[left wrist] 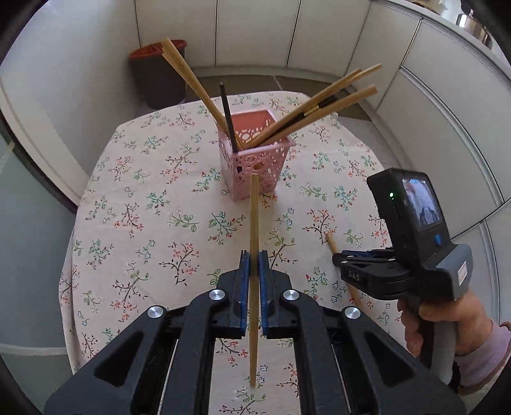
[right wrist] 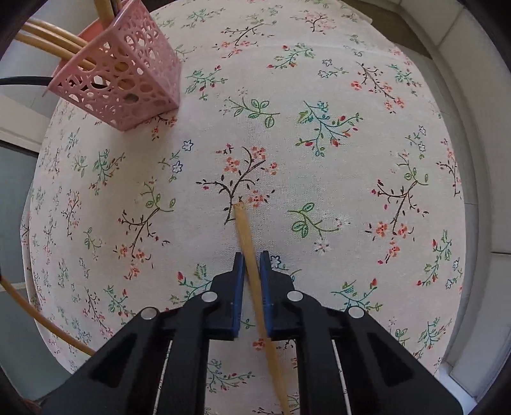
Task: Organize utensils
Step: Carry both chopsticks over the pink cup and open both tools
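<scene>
A pink perforated basket (left wrist: pixel 255 159) stands on the floral tablecloth and holds several wooden chopsticks (left wrist: pixel 316 105) and black ones (left wrist: pixel 228 118). It also shows in the right wrist view (right wrist: pixel 124 79) at the upper left. My left gripper (left wrist: pixel 254 255) is shut on a wooden chopstick (left wrist: pixel 254 217) and holds it above the table, tip toward the basket. My right gripper (right wrist: pixel 252 258) is around a second wooden chopstick (right wrist: pixel 246 236) that lies on the cloth; its jaws stand narrow beside the stick. The right gripper (left wrist: pixel 367 258) also shows in the left wrist view, low over the table.
The round table's tablecloth (left wrist: pixel 143 204) ends near white cabinets (left wrist: pixel 447 127). A dark bin with a red lid (left wrist: pixel 156 73) stands on the floor behind the table. A metal bowl (left wrist: pixel 476 25) sits on the counter at upper right.
</scene>
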A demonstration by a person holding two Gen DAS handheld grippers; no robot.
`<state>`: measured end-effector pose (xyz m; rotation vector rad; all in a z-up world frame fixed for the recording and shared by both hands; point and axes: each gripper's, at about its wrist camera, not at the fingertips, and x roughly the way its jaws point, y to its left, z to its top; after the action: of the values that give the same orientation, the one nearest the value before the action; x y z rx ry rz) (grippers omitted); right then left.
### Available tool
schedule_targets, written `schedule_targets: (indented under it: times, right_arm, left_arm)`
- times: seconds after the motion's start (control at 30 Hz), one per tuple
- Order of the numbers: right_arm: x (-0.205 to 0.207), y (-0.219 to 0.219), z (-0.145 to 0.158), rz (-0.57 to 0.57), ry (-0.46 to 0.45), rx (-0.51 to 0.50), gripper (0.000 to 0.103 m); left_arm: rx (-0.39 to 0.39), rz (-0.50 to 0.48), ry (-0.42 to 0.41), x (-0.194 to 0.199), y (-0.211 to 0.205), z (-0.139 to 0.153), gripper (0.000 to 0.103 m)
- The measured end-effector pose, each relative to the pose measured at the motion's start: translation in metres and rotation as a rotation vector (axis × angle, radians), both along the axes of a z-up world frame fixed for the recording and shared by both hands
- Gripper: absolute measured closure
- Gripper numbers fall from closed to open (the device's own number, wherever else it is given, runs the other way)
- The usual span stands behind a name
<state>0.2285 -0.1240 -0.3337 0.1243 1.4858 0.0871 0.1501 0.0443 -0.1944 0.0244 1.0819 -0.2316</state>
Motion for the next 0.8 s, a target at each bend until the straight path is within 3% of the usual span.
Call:
schedule_targets:
  times: [0.1,0.27,0.4,0.6,0.8]
  right_arm:
    - [-0.019,-0.006,0.023,-0.01,-0.043,0.08,0.095]
    - [-0.07,-0.009,0.104,0.065,-0.305,0.091,0.095]
    - [-0.096,-0.023,0.143,0.084,-0.421,0.105,0.095]
    - [-0.111,-0.041,0.198,0.068,-0.528,0.158,0.095]
    - [-0.108,-0.051,0.288,0.03,-0.722,0.239,0.095]
  left_arm:
    - [-0.039,-0.005,-0.052,-0.007,0.007,0.019,0.098]
    - [-0.1,-0.01,-0.141,-0.025,0.014,0.052,0.098]
    - [-0.121,0.004,-0.199,-0.037,0.014,0.069,0.098]
    - [-0.125,-0.004,-0.264,-0.043,0.007,0.093,0.098]
    - [-0.1,-0.011,-0.333,-0.037,0.003,0.121,0.098]
